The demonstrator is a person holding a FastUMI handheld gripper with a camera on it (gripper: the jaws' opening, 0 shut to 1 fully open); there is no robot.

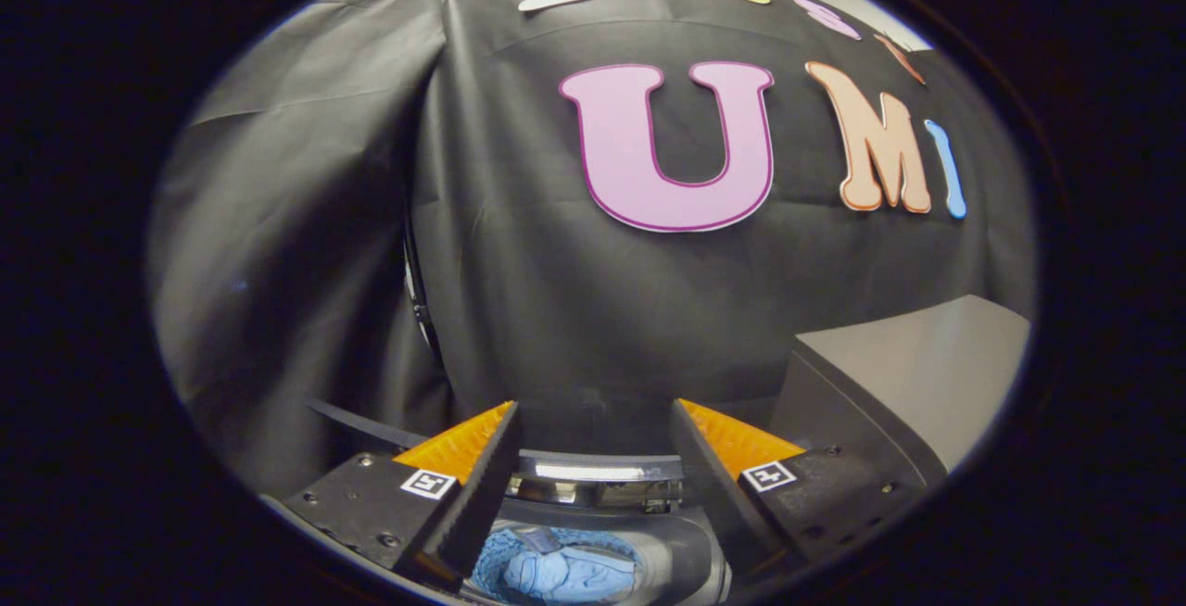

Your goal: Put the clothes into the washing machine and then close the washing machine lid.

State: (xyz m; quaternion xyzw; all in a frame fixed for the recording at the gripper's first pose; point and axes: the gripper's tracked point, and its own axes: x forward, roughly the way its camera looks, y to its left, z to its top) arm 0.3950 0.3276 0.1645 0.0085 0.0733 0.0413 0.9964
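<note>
no brand or readable label shows on the machine or the cloth; each finger carries one small square black-and-white marker, two in all. one gripper (593, 421) hangs with its two fingers (482, 486) spread wide apart, released, holding and touching nothing. below and between them sits one washing machine (602, 481), its metal rim curving just ahead of the fingers and its round drum opening underneath. one bundle of light blue clothes (565, 574) lies inside the drum, low between the fingers. one grey box-like surface (917, 374) stands beside the machine, beyond the right finger. the black booth wall (556, 309) hangs behind everything.
</note>
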